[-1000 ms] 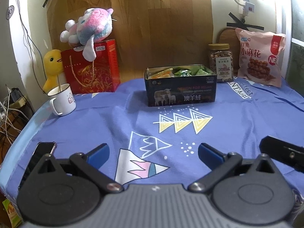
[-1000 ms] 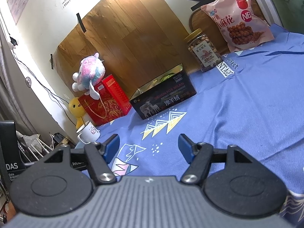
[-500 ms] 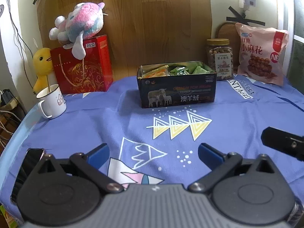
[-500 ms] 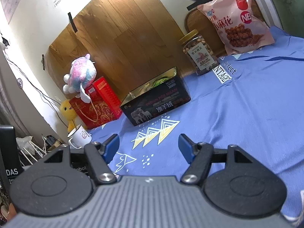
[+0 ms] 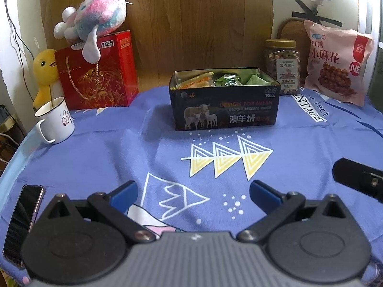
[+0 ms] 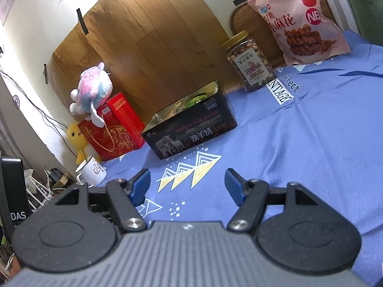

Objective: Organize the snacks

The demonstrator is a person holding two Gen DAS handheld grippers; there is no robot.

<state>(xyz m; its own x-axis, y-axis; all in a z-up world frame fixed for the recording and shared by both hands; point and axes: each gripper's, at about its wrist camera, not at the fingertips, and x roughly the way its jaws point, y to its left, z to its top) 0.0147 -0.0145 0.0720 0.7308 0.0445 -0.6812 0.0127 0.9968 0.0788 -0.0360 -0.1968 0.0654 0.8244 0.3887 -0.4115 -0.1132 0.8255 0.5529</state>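
left gripper (image 5: 193, 195) spread wide, empty, above blue cloth (image 5: 119, 157). right gripper (image 6: 187, 186) also spread, empty, tilted. open tin (image 5: 223, 100) mid-table at back, snack packets (image 5: 215, 80) inside. nut jar (image 5: 282, 65) just right of tin, pink bag (image 5: 337, 62) further right against wall. mug (image 5: 56, 123), red box (image 5: 95, 71), phone (image 5: 22, 222) on left.

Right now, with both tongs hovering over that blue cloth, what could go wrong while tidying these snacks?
Three things, likely:
1. The nut jar stands close beside the open tin; reaching for it might knock the tin.
2. The pink snack bag only leans upright, so a nudge could topple it.
3. The phone lies at the table edge beside the left tongs; a sweep could push it off.
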